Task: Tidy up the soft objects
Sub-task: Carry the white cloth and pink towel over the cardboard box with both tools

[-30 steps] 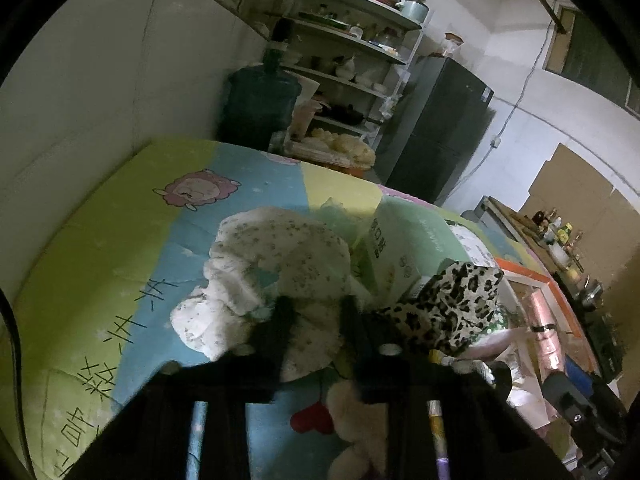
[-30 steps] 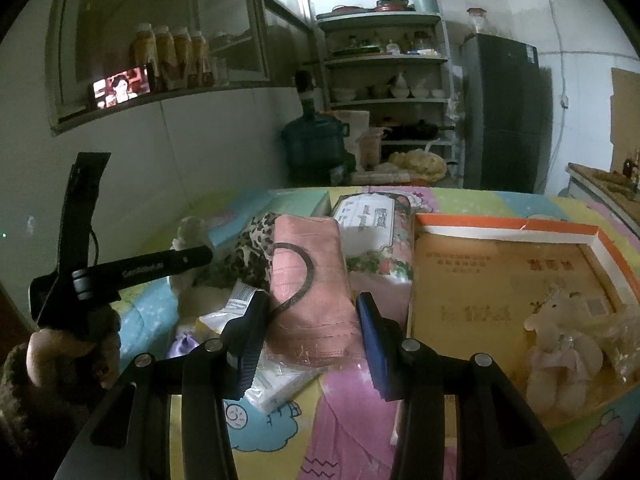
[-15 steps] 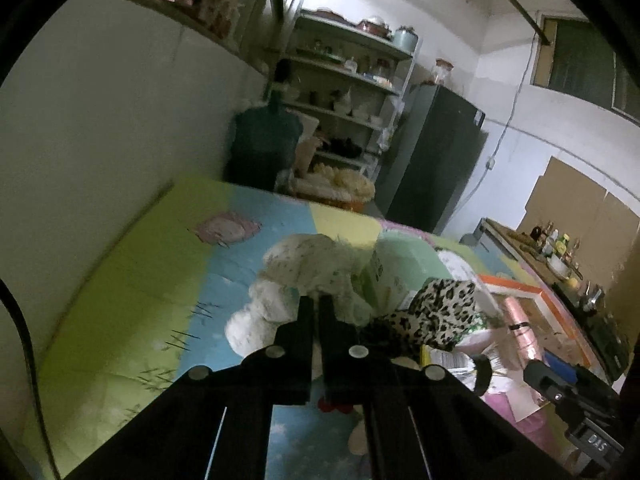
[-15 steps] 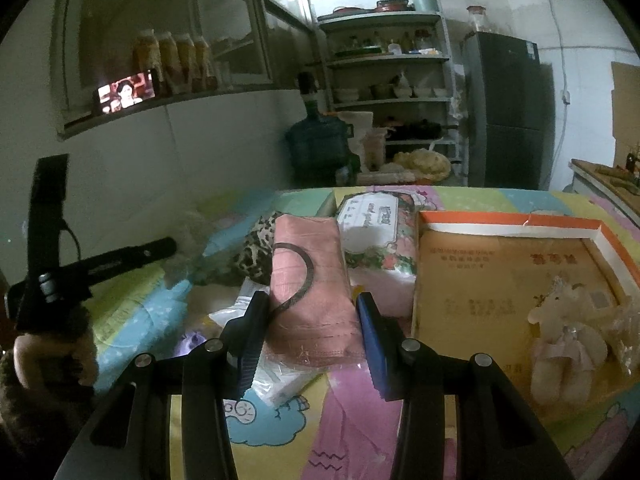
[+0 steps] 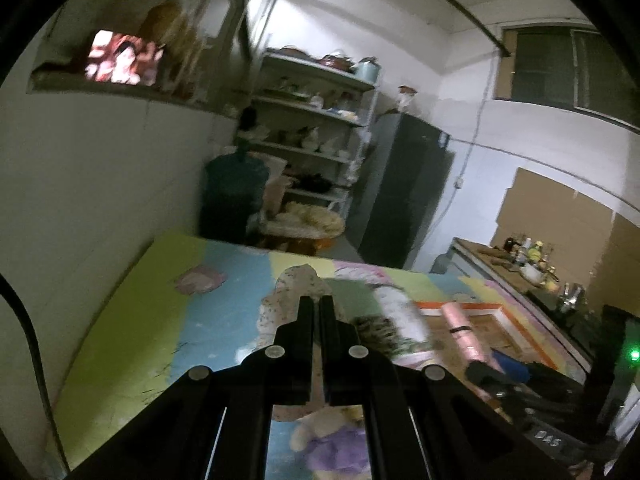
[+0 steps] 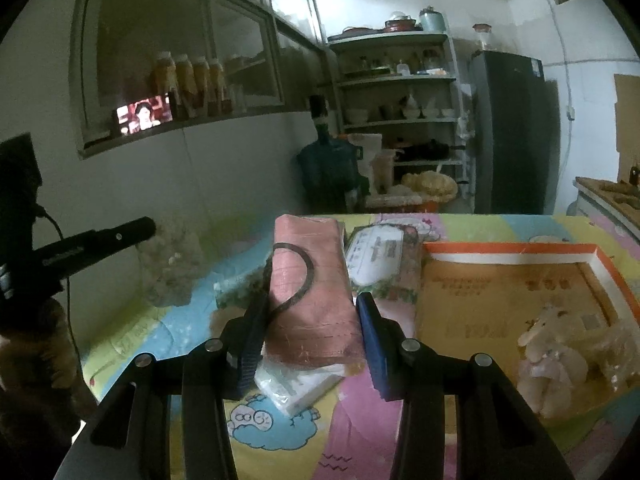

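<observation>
On the left, above the cartoon-print bed [image 6: 280, 432], the left hand-held gripper [image 5: 316, 304] pinches the white floral cloth [image 6: 170, 268], lifted clear. Right of it, the right hand-held gripper [image 6: 310, 312] clamps the pink pack [image 6: 312, 296] beside the orange-rimmed box [image 6: 516, 248].

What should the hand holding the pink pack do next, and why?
Probably swing the right gripper a little to its right, over the orange-rimmed box. Its fingers clamp the pink pack on both sides. The box lies just beside it, with a plush toy already inside and bare floor to spare.
</observation>
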Demonstrator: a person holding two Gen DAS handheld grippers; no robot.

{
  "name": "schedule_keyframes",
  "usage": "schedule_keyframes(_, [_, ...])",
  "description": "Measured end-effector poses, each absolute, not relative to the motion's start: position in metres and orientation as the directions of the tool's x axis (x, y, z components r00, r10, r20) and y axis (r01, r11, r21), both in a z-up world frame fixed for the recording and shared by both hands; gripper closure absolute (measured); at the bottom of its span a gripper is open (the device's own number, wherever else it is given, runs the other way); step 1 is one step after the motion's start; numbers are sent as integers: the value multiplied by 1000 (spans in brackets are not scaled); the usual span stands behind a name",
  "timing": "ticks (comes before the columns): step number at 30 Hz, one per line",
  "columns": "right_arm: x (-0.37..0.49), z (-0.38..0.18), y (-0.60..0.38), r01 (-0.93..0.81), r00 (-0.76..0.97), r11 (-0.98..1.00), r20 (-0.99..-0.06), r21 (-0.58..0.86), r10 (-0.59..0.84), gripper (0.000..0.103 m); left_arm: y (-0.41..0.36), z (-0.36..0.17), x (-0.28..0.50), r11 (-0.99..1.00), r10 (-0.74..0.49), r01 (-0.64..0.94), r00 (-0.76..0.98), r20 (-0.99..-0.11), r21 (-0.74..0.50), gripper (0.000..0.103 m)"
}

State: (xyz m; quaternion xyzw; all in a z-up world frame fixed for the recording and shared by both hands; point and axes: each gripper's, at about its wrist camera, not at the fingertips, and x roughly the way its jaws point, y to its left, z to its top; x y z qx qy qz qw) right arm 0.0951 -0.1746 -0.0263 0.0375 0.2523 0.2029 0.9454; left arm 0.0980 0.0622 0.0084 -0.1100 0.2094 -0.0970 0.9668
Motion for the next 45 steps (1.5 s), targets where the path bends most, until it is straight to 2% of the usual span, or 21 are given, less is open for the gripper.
schedule_keyframes(11, [89, -10, -207, -297, 841, 940, -420, 169, 341, 57, -2, 31, 103, 919, -383, 314, 855, -349, -240, 100])
schedule_keyframes(25, [70, 5, -283, -124, 908, 983, -384, 133, 167, 57, -90, 35, 120, 835, -550, 484, 760, -348, -262, 100])
schedule_keyframes(33, [65, 5, -335, -21, 923, 991, -380, 129, 69, 57, -146, 24, 138, 800, -600, 537, 699, -389, -268, 100])
schedule_keyframes(45, [83, -8, -395, 68, 902, 992, -432, 104, -16, 57, -205, 1, 175, 779, -622, 560, 628, -469, -283, 100])
